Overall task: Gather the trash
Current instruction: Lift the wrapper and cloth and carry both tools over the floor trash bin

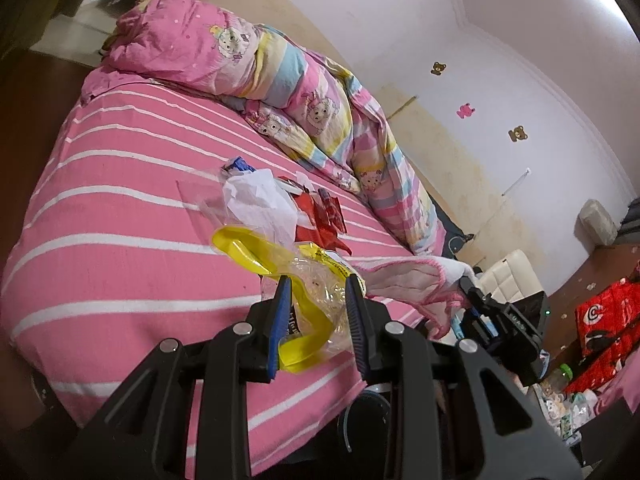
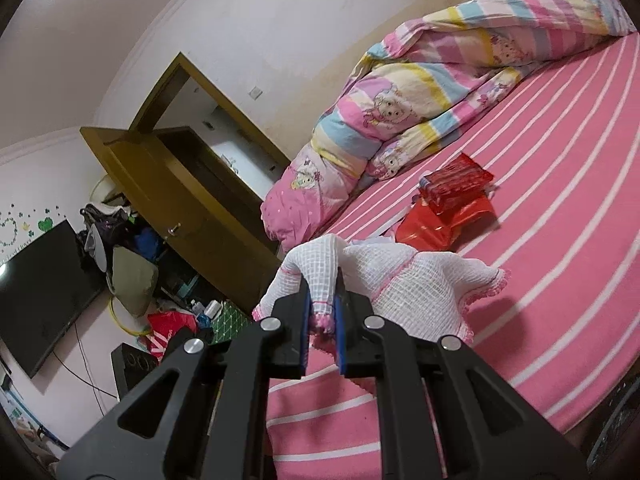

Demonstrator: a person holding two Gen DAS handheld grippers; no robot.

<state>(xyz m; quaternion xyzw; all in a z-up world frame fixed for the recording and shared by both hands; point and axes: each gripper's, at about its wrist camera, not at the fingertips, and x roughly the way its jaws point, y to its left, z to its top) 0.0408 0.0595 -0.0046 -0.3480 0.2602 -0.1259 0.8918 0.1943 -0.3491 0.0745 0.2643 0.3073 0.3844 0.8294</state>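
Observation:
My left gripper [image 1: 318,284] is shut on a crumpled yellow and clear plastic bag [image 1: 316,292], held just above the pink striped bed [image 1: 120,208]. Behind it on the bed lie a white crumpled paper [image 1: 260,200], red wrappers [image 1: 324,220] and a small blue wrapper [image 1: 238,165]. My right gripper [image 2: 323,302] is shut on a white gauze cloth with pink trim [image 2: 420,280]; the cloth drapes over the bed edge. That gripper [image 1: 476,304] and cloth [image 1: 404,284] also show in the left wrist view. Red wrappers [image 2: 448,204] lie beyond the cloth.
A rolled pink cartoon quilt [image 1: 304,108] lies along the wall side of the bed. A dark round bin [image 1: 364,412] sits below my left gripper. Red boxes [image 1: 608,320] and clutter cover the floor. A wooden door [image 2: 176,208] and a television [image 2: 44,296] stand at the left.

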